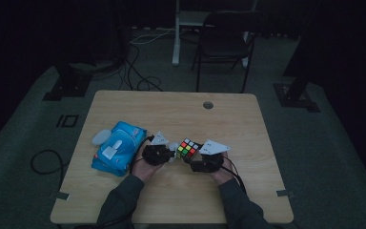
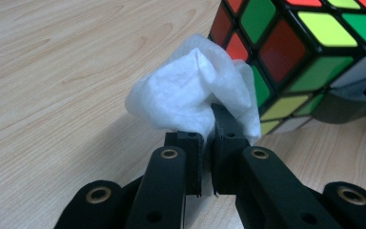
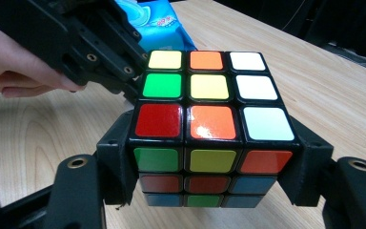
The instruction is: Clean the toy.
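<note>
Puzzle cube (image 3: 205, 129) showing a black frame with mixed stickers: top face reading yellow, orange, white on the far row; green, yellow, white in the middle; red, orange, white nearest. Near side face showing green, yellow, orange, then red, red, blue below. Crumpled tissue (image 2: 195, 93) showing plain white. Wipes packet (image 1: 118, 147) at left showing bright blue with a white label patch. Bench (image 1: 171, 200) showing pale wood grain. Both sets of fingers (image 2: 190, 157) showing matt black with brass-coloured rivets.
</note>
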